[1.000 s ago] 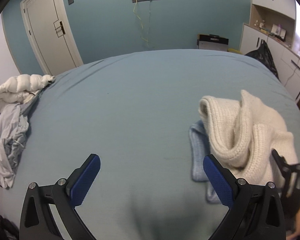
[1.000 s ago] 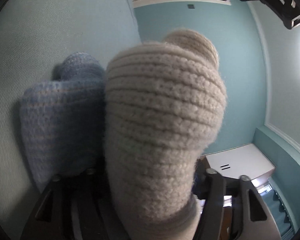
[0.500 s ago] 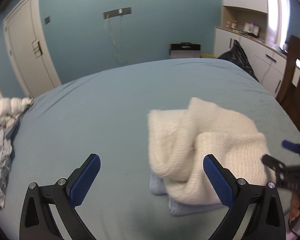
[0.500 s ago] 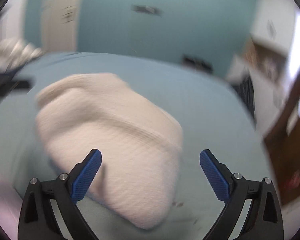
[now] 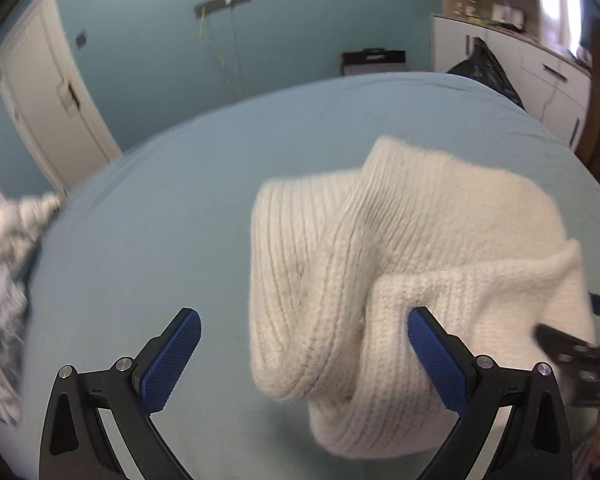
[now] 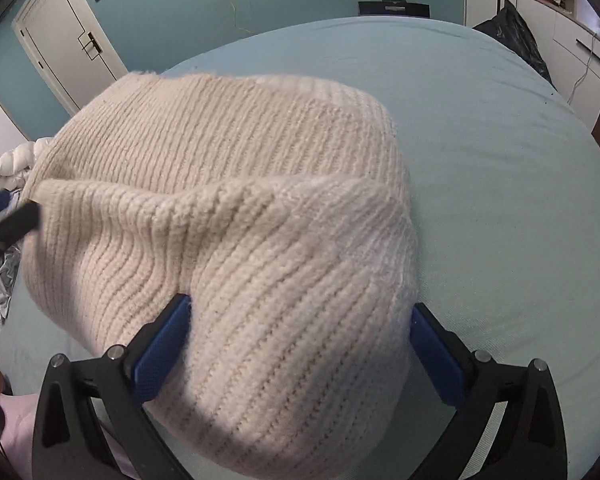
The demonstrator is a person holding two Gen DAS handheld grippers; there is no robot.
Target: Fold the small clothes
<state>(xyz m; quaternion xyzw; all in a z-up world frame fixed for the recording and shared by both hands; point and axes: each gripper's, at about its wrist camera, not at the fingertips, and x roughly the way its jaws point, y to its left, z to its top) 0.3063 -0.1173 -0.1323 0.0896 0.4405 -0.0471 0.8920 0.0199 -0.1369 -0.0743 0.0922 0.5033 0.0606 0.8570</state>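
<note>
We see a cream ribbed knit garment [image 5: 412, 280] lying bunched in loose, thick folds on the pale blue bed sheet [image 5: 180, 208].

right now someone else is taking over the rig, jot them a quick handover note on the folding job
Left tongs: open, empty, low over the bed, beside the cream knit.
Right tongs: jaws have just been opening and now stand wide, the knit's rounded end between them but not pinched.
Cream knit lies bunched on the bed, folded over loosely and uneven.
Unfolded clothes pile at the bed's left edge.
Left: square up the knit, then fold the pile.
</note>
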